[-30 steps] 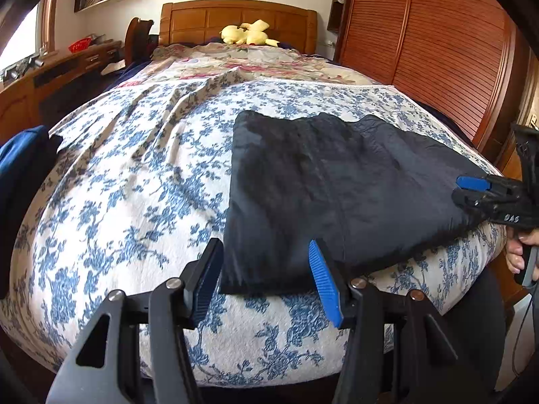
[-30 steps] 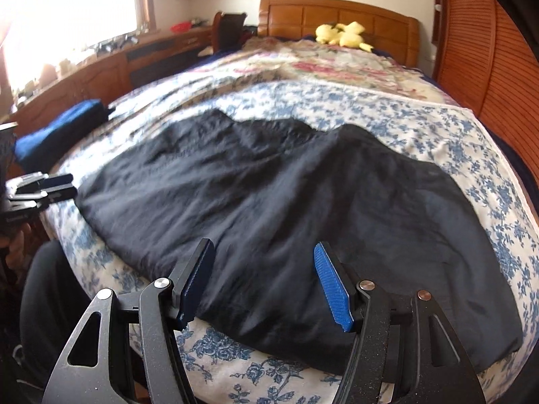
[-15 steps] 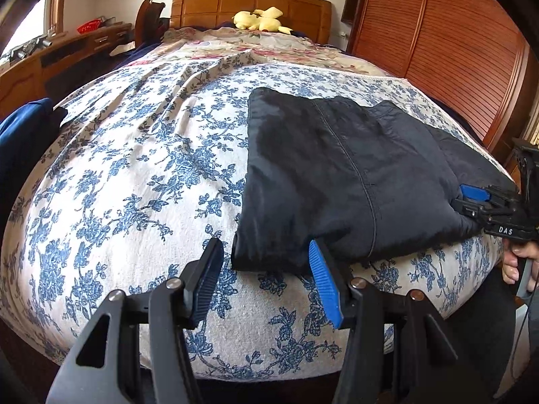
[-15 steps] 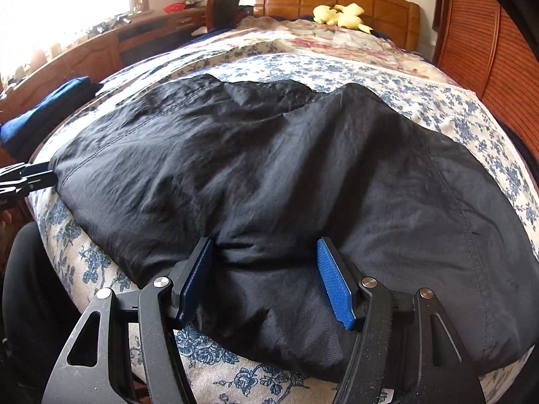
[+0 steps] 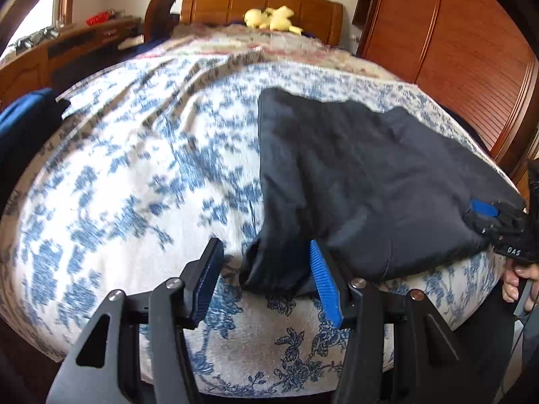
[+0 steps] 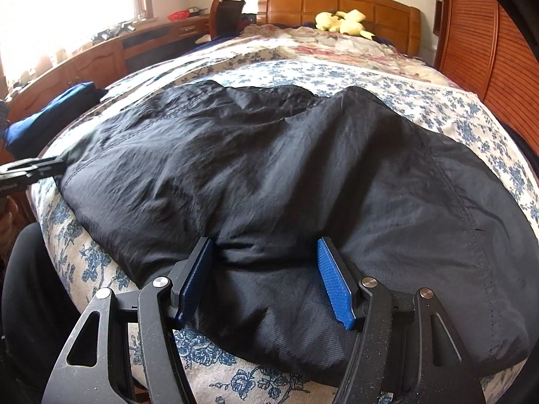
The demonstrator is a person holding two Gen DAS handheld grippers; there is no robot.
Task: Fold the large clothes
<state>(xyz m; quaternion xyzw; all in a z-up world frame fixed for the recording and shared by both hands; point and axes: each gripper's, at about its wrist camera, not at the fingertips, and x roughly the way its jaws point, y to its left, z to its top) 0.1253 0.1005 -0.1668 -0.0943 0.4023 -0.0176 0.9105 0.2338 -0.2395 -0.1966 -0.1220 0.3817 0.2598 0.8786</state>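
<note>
A large black garment (image 6: 286,175) lies spread on the bed, near its front edge; it also shows in the left wrist view (image 5: 363,175). My left gripper (image 5: 266,282) is open, with the garment's near left corner between its fingers. My right gripper (image 6: 266,282) is open and pushed against the garment's near edge, with a bulge of cloth between its blue pads (image 6: 333,286). The right gripper also shows at the right edge of the left wrist view (image 5: 495,222), at the garment's right end.
The bed has a blue floral cover (image 5: 134,185) and a wooden headboard (image 6: 337,3) with a yellow plush toy (image 6: 340,22). A folded blue cloth (image 6: 50,114) lies at the bed's left side. A wooden desk (image 6: 101,57) stands left, a wardrobe (image 5: 454,60) right.
Both grippers have moved forward onto the garment's near edge. The left now has the corner between its fingers; the right has cloth bunched between its pads.
</note>
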